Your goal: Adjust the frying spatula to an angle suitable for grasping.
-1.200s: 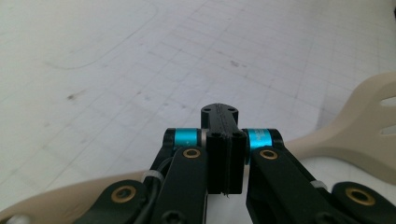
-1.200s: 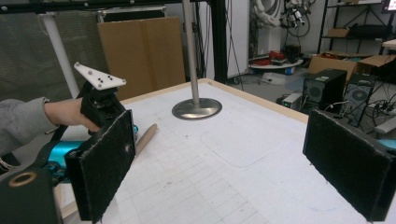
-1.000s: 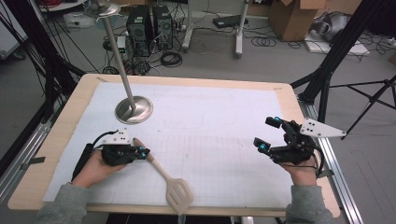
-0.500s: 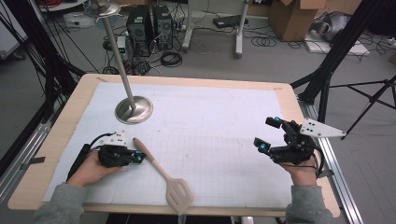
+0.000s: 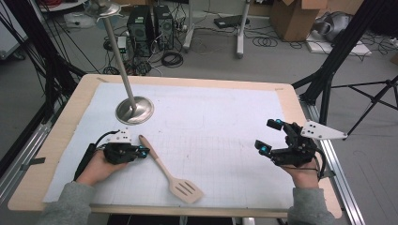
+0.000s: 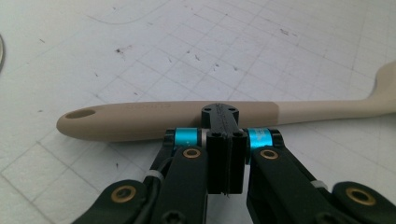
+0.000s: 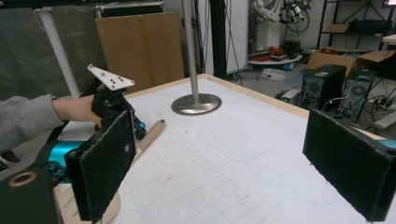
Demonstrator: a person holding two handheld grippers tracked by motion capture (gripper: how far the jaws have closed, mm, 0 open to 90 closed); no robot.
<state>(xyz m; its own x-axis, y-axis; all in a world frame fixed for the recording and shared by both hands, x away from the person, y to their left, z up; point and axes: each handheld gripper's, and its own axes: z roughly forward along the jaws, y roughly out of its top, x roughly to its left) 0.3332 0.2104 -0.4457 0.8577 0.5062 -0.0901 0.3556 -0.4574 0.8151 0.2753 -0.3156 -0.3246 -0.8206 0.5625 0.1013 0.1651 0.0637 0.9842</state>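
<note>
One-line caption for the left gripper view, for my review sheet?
Left gripper, jaws shut, tip at the handle of a wooden spatula lying on the gridded mat.

Left gripper [image 5: 143,153] jaws closed (seemingly empty); right gripper [image 5: 269,137] jaws wide apart.

Hand-held gripper [image 6: 225,116] jaws closed together, tips at wooden spatula handle [image 6: 154,119], gridded mat [image 6: 261,51]

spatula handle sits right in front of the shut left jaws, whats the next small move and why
Probably open the left gripper first. Its jaws are pressed together with nothing between them, tips just at the spatula handle, which lies flat on the table. Once open, they could ease forward around the handle. The right gripper hangs open, well apart.
</note>
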